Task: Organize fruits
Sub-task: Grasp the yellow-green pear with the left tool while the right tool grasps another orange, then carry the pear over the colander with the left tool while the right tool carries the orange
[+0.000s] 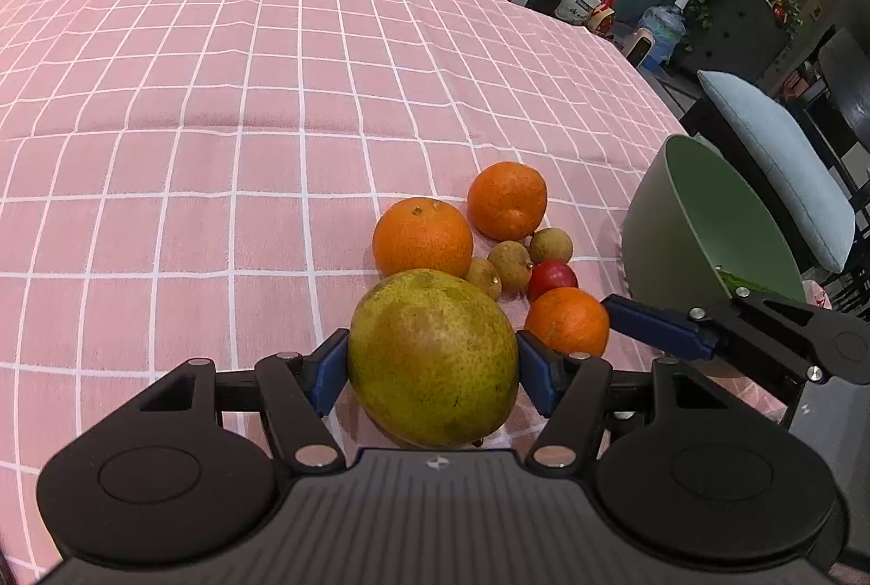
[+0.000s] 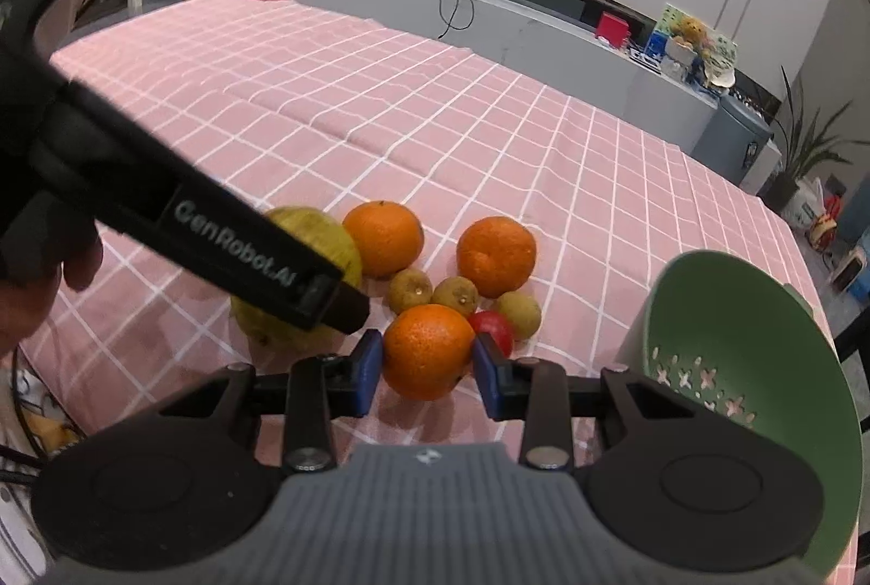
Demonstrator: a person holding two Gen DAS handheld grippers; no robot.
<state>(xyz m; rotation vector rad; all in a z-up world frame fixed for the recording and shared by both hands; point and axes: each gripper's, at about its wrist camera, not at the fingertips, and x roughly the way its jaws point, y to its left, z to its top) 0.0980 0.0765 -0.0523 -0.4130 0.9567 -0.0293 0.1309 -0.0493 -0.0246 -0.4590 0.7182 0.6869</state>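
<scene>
A heap of fruit lies on the pink checked tablecloth. My left gripper is shut on a big yellow-green pear, its blue pads touching both sides. My right gripper is shut on an orange, which also shows in the left wrist view. Two more oranges, three small brown longans and a small red fruit lie behind. A green colander bowl stands tilted at the right.
The table's right edge runs just beyond the bowl, with a blue cushioned chair past it. The left gripper's black body crosses the right wrist view over the pear. A grey counter runs behind the table.
</scene>
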